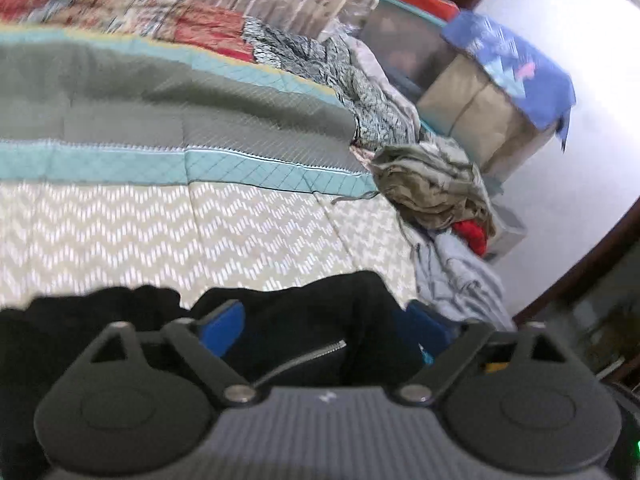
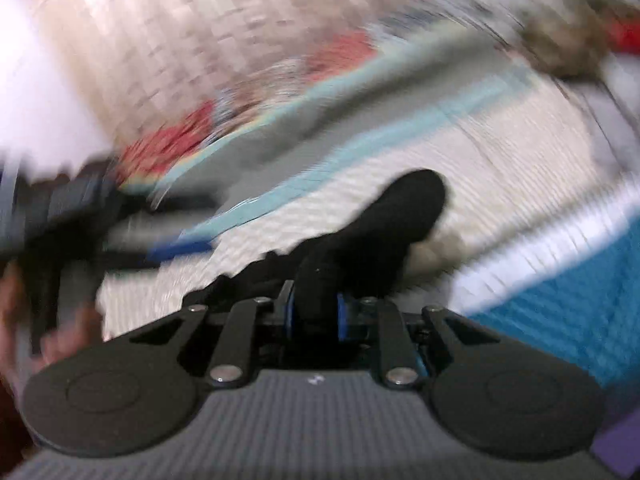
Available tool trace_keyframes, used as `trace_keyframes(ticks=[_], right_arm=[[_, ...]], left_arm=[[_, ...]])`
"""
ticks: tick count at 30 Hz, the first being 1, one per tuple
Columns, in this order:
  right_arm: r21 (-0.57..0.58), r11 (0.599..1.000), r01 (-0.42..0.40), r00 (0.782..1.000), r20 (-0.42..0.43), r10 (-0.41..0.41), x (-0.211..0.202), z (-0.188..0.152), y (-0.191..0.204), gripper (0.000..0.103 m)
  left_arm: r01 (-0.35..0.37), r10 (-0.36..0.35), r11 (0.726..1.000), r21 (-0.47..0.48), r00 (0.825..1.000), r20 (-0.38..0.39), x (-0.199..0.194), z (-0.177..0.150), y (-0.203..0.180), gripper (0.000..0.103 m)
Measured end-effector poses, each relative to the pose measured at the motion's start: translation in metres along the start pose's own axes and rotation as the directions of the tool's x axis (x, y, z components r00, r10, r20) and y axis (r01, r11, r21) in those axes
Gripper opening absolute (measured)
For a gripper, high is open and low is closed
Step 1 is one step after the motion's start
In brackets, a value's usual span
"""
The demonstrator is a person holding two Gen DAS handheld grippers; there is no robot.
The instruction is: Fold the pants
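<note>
The black pants (image 1: pixel 288 320), bunched with a silver zipper showing, are lying between the spread-apart left gripper (image 1: pixel 320 320) while the right gripper (image 2: pixel 316 312) is pinching a fold.

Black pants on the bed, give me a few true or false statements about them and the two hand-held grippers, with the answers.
1. The right hand-held gripper is shut on a bunch of the black pants. True.
2. The left hand-held gripper is clamped tight on the pants. False: its blue fingers stand wide apart, with black cloth and a zipper lying between them.
3. The pants are white. False: they are black.
4. A heap of other clothes lies on the far edge of the bed. True.
5. The bed has a plain red cover. False: near the pants it is a beige and white zigzag pattern.
</note>
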State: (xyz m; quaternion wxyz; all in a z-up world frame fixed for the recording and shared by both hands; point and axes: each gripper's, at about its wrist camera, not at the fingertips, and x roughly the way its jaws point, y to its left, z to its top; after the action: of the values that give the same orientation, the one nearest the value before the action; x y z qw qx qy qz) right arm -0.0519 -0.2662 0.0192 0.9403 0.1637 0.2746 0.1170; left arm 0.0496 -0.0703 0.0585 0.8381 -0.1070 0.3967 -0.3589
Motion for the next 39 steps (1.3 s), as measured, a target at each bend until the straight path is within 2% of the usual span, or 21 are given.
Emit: trace_keyframes(ticks=[4,5,7,8,9,12,14,15,17,18,19,20,24,27,29,30,31,32,34,35,39], right_arm=[[-0.195,0.980,-0.028,0.999,-0.027,0.023,0.012,-0.010,0.042,0.022],[-0.229,0.973,-0.041,0.999,-0.038,0.033,0.016,-0.013,0.051,0.022],[-0.275,0.960,-0.061,0.997,-0.054,0.048,0.017,-0.018,0.061,0.022],[-0.297,0.953,-0.069,0.997,-0.057,0.054,0.017,-0.021,0.068,0.022],[-0.316,0.946,-0.071,0.997,-0.058,0.055,0.018,-0.023,0.075,0.022],[-0.345,0.936,-0.074,0.997,-0.039,0.064,0.014,-0.028,0.073,0.032],[-0.362,0.930,-0.068,0.998,-0.027,0.063,0.014,-0.032,0.070,0.066],[-0.381,0.923,-0.053,0.999,-0.019,0.050,0.017,-0.036,0.072,0.069],[-0.419,0.907,-0.037,0.999,-0.048,0.018,0.025,-0.043,0.075,0.062],[-0.417,0.908,-0.043,0.997,-0.077,0.012,0.033,-0.045,0.076,0.052],[-0.406,0.911,-0.070,0.993,-0.111,0.027,0.041,-0.044,0.076,0.022],[-0.397,0.913,-0.094,0.989,-0.140,0.041,0.045,-0.043,0.079,0.013],[-0.449,0.882,-0.142,0.988,-0.122,0.097,0.039,-0.044,0.107,0.013],[-0.485,0.854,-0.187,0.981,-0.143,0.133,0.048,-0.041,0.125,0.013],[-0.504,0.838,-0.212,0.975,-0.170,0.144,0.057,-0.044,0.138,0.014],[-0.514,0.825,-0.235,0.969,-0.194,0.155,0.064,-0.049,0.143,0.017],[-0.527,0.806,-0.268,0.958,-0.235,0.165,0.073,-0.055,0.148,0.027],[-0.538,0.790,-0.295,0.947,-0.275,0.167,0.082,-0.062,0.150,0.047],[-0.545,0.777,-0.315,0.932,-0.333,0.143,0.096,-0.074,0.148,0.060],[-0.552,0.773,-0.312,0.930,-0.344,0.129,0.096,-0.078,0.146,0.061],[-0.554,0.770,-0.317,0.933,-0.330,0.146,0.079,-0.075,0.137,0.063]], left_arm=[[-0.047,0.063,0.992,0.120,0.990,-0.130,0.025,0.005,-0.015,0.095],[-0.054,0.075,0.988,0.142,0.986,-0.152,0.030,0.006,-0.016,0.090],[-0.069,0.110,0.979,0.191,0.972,-0.209,0.043,0.004,-0.020,0.052],[-0.077,0.124,0.976,0.203,0.965,-0.232,0.045,0.003,-0.018,0.020],[-0.087,0.132,0.977,0.194,0.963,-0.235,0.045,0.001,-0.014,0.016],[-0.069,0.083,0.994,0.079,0.980,-0.182,0.022,0.004,0.012,0.016],[-0.071,0.072,0.997,0.008,0.984,-0.161,0.006,0.006,0.033,0.016],[-0.063,0.059,0.998,-0.022,0.986,-0.157,-0.002,0.007,0.043,0.016],[-0.052,0.040,0.996,-0.073,0.987,-0.154,-0.017,0.007,0.063,0.016],[-0.049,0.034,0.994,-0.097,0.988,-0.152,-0.025,0.006,0.074,0.016],[-0.049,0.032,0.992,-0.117,0.988,-0.149,-0.031,0.006,0.082,0.016],[-0.047,0.027,0.989,-0.138,0.989,-0.143,-0.037,0.005,0.091,0.016],[-0.042,0.022,0.968,-0.246,0.996,-0.081,-0.062,0.001,0.134,0.016],[-0.072,0.057,0.952,-0.296,0.997,-0.058,-0.072,-0.004,0.164,0.017],[-0.144,0.124,0.943,-0.299,0.989,-0.083,-0.067,-0.012,0.183,0.030],[-0.196,0.168,0.935,-0.297,0.979,-0.117,-0.061,-0.019,0.192,0.045],[-0.245,0.209,0.922,-0.301,0.967,-0.147,-0.055,-0.026,0.199,0.052],[-0.295,0.252,0.905,-0.306,0.952,-0.173,-0.050,-0.036,0.207,0.058],[-0.296,0.253,0.899,-0.323,0.953,-0.168,-0.049,-0.051,0.216,0.069],[-0.281,0.243,0.895,-0.346,0.958,-0.149,-0.051,-0.056,0.219,0.078],[-0.204,0.200,0.869,-0.450,0.978,-0.056,-0.072,-0.072,0.227,0.081]])
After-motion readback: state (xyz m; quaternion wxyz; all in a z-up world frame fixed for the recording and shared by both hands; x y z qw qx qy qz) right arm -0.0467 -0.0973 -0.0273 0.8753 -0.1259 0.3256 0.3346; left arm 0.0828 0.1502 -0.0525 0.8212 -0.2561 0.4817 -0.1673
